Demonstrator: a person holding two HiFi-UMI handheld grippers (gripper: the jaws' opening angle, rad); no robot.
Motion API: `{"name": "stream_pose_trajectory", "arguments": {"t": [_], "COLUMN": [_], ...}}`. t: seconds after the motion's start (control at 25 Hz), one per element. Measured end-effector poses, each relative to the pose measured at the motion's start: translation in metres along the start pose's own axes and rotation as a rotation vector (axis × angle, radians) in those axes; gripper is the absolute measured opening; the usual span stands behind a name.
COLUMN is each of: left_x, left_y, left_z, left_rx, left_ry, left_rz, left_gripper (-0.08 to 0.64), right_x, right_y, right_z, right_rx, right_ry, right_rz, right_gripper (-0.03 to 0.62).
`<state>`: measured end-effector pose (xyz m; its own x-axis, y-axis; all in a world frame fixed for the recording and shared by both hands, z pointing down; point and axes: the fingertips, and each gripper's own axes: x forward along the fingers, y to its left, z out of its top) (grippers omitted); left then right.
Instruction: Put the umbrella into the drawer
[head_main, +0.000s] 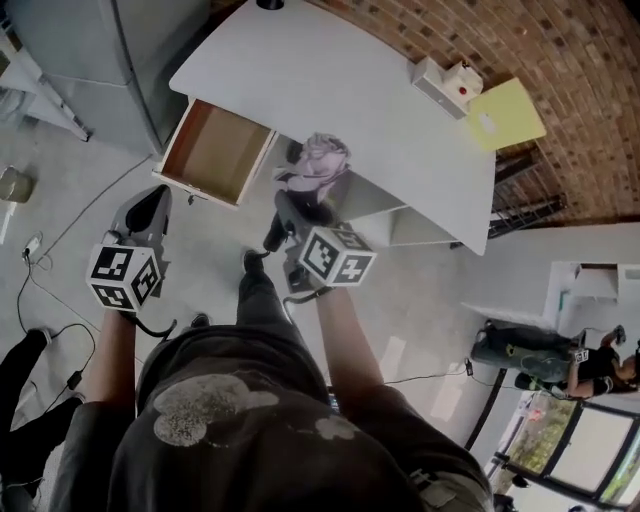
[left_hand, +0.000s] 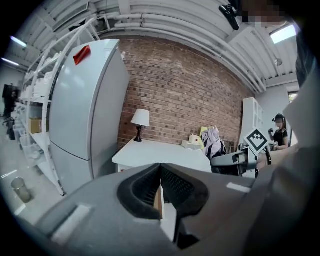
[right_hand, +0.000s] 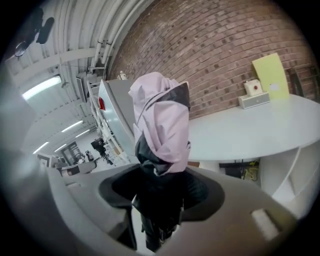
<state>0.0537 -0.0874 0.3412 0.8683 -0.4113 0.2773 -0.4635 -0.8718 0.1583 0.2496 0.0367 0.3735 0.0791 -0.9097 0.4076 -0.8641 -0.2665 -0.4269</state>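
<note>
A folded pink and black umbrella (head_main: 318, 162) stands upright in my right gripper (head_main: 292, 215), whose jaws are shut on its dark lower part. In the right gripper view the umbrella (right_hand: 160, 120) fills the middle, above the right gripper (right_hand: 160, 192). The open wooden drawer (head_main: 215, 155) juts from the white table (head_main: 340, 90), just left of the umbrella. My left gripper (head_main: 152, 203) hangs below the drawer's near left corner, holding nothing. The left gripper (left_hand: 160, 167) shows its pads meeting, and beyond it at the right is the umbrella (left_hand: 212, 140).
A grey fridge (left_hand: 85, 115) stands left of the table, with shelving (left_hand: 35, 100) beyond it. On the table are a lamp (left_hand: 140, 120), a white box (head_main: 447, 85) and a yellow pad (head_main: 508, 112). Cables (head_main: 50, 290) lie on the floor. A person (head_main: 600, 365) sits far right.
</note>
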Motion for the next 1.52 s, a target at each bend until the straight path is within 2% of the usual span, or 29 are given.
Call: {"name": "stream_pose_trajectory", "arguments": {"t": [0.2,0.4,0.64,0.8,1.08,1.2,1.28,1.52], "left_x": [0.024,0.036,-0.002,-0.026,-0.032,-0.025,-0.017,0.011], "left_y": [0.014,0.052,0.080,0.089,0.108,0.124,0.134,0.172], "left_z": [0.040,0.071,0.049,0.033,0.000,-0.013,-0.023,-0.060], "left_rx": [0.004,-0.041,-0.109,-0.147,-0.203,-0.195,-0.189,-0.259], "left_ry": [-0.017,0.015,0.002,0.009,0.026,0.035,0.042,0.064], "left_rz": [0.123,0.292,0.520,0.615,0.662,0.666,0.654,0.590], "left_gripper": [0.011,0.011,0.011,0.011,0.011,0.011,0.011,0.011], "right_x": [0.064,0.135,0.184,0.198,0.221,0.234,0.244,0.283], "right_y": [0.001,0.022,0.054,0.072,0.089,0.092,0.092,0.087], "right_z": [0.044,0.085,0.057,0.032,-0.014,-0.034,-0.047,-0.079], "right_rx": [-0.070,-0.108,-0.182,-0.209,-0.286,-0.309,-0.336,-0.383], "right_ry": [0.093,0.183,0.310,0.390,0.487,0.521,0.538,0.568], "right_rz": [0.141,0.290,0.456,0.523,0.558,0.556,0.550,0.496], "right_gripper": [0.236,0.236,0.236,0.236,0.236,0.236,0.238,0.238]}}
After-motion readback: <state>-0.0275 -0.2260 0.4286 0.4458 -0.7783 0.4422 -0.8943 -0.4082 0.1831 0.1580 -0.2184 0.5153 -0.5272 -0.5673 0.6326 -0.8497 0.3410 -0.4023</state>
